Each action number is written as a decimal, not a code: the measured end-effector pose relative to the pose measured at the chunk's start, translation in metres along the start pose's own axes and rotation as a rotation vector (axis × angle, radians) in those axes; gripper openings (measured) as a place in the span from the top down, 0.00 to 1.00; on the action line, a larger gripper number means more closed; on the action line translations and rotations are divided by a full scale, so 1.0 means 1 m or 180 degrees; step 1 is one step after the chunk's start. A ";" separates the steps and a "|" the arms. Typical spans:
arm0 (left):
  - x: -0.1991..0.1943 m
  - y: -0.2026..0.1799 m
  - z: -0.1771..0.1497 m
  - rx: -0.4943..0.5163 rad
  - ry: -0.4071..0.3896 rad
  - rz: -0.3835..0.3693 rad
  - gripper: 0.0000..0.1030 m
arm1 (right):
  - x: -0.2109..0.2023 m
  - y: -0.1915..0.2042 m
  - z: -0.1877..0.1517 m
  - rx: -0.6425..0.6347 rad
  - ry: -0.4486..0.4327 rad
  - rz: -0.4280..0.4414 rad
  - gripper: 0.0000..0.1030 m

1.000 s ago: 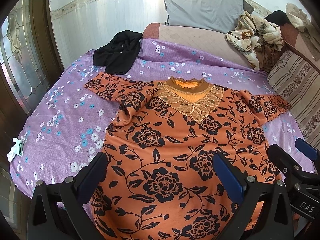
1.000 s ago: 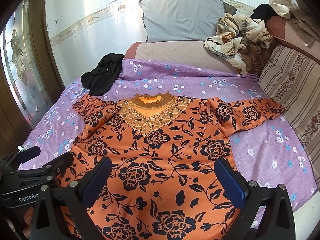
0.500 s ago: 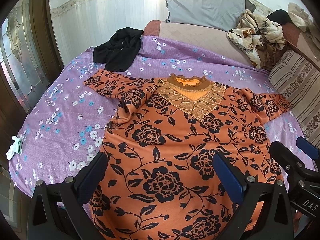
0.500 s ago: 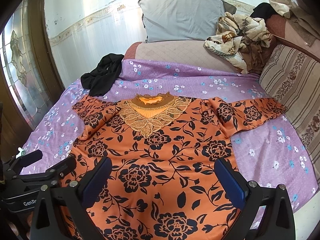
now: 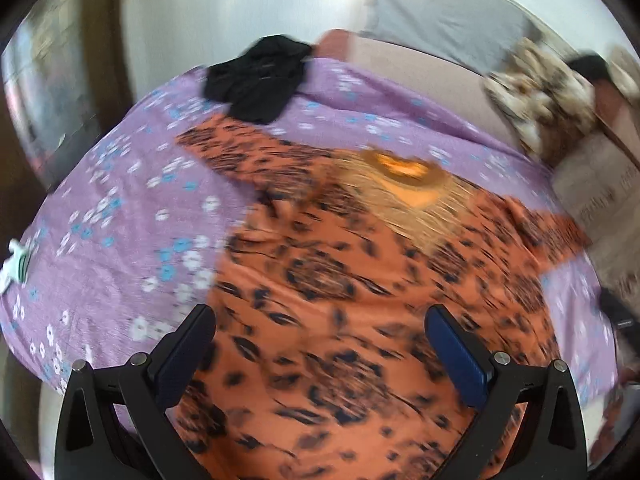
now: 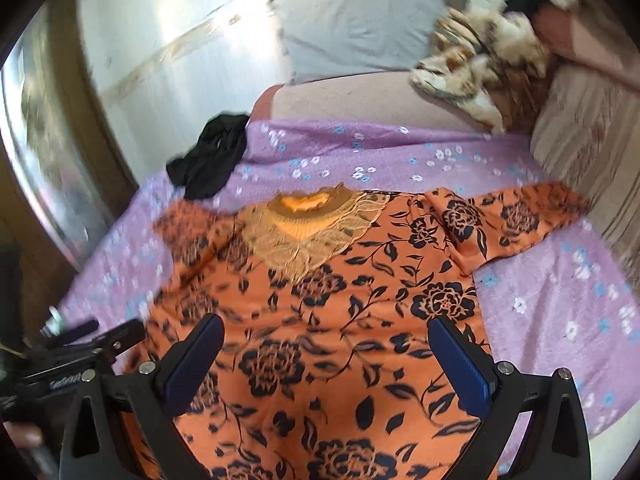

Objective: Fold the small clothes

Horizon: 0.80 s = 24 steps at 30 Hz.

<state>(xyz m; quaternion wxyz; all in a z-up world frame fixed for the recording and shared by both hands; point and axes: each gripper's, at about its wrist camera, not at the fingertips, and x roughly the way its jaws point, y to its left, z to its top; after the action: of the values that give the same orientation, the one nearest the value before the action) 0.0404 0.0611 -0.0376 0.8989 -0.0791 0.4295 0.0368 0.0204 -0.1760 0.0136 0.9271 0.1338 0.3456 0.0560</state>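
An orange top printed with black roses and vines (image 6: 320, 320) lies spread flat, front up, on a purple bedsheet scattered with small white and blue flowers (image 6: 540, 300), its lace-trimmed neckline (image 6: 308, 216) pointing toward the head of the bed and one sleeve (image 6: 508, 220) stretched out to the right. The left gripper (image 5: 320, 336) hangs above the lower part of the top, its two blue-padded fingers (image 5: 456, 344) spread wide with only cloth showing between them and nothing held; this view is heavily blurred, so fine detail of the fabric cannot be made out. The right gripper (image 6: 326, 344) is likewise wide apart over the lower middle of the garment and grips nothing. In the right wrist view the black frame of the left gripper (image 6: 80, 352) shows at the left edge, beside the top's hem. A crumpled black garment (image 6: 210, 158) rests on the sheet just beyond the top's left sleeve. A large grey pillow (image 6: 360, 28) leans against the wall at the head of the bed, and a heap of beige patterned cloth (image 6: 480, 56) sits to its right.
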 end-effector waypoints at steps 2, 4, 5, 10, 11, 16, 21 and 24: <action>0.020 0.040 0.014 -0.0273 0.0027 0.0191 0.00 | 0.005 -0.041 0.017 0.0291 -0.0078 -0.0010 0.00; 0.037 0.074 0.024 -0.0459 0.0041 0.0393 0.00 | 0.016 -0.100 0.037 0.0635 -0.0134 -0.0127 0.00; 0.049 0.098 0.030 -0.0574 0.0061 0.0539 0.00 | 0.022 -0.127 0.044 0.0807 -0.0135 -0.0181 0.00; 0.085 0.178 0.048 -0.0991 0.0020 0.0979 0.00 | 0.068 -0.284 0.074 0.1839 -0.0088 -0.0471 0.19; 0.090 0.190 0.050 -0.1073 0.0021 0.1045 0.00 | 0.078 -0.308 0.079 0.2002 -0.0049 -0.0505 0.29; 0.119 0.229 0.046 -0.1379 0.0041 0.1256 0.00 | 0.113 -0.387 0.111 0.2393 -0.0068 -0.0754 0.34; 0.132 0.238 0.041 -0.1526 0.0160 0.1305 0.00 | 0.147 -0.423 0.137 0.2430 0.0002 -0.0964 0.34; 0.137 0.238 0.041 -0.1495 0.0181 0.1339 0.00 | 0.157 -0.430 0.147 0.2301 -0.0003 -0.1130 0.39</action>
<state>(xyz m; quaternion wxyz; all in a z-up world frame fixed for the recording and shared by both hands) 0.1261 0.3021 -0.1444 0.8163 -0.1950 0.4411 0.3179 0.2398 -0.5875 -0.1014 0.8157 0.3896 0.3603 -0.2303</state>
